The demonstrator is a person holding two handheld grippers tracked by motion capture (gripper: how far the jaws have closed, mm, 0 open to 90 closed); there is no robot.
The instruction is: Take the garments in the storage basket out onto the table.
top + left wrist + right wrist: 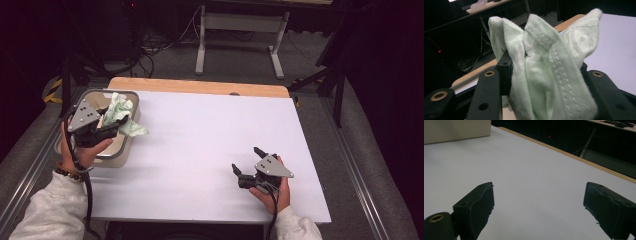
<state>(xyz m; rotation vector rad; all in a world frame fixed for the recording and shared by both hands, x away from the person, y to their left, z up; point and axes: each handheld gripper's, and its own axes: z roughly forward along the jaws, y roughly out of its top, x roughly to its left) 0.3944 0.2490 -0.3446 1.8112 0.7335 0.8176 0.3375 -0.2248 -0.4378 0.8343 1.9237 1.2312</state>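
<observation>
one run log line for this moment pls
left gripper: jaws shut on pale green cloth, over grey tub | right gripper: jaws open, holding nothing, above white tabletop

Pale green cloth's (544,75) lower end beyond the bottom edge

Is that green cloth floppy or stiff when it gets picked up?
Probably floppy: the green cloth bunches in soft folds between the left gripper jaws, and a corner droops over the tray edge. It looks thin, so likely light. Its stitched hem may feel slightly firmer.
</observation>
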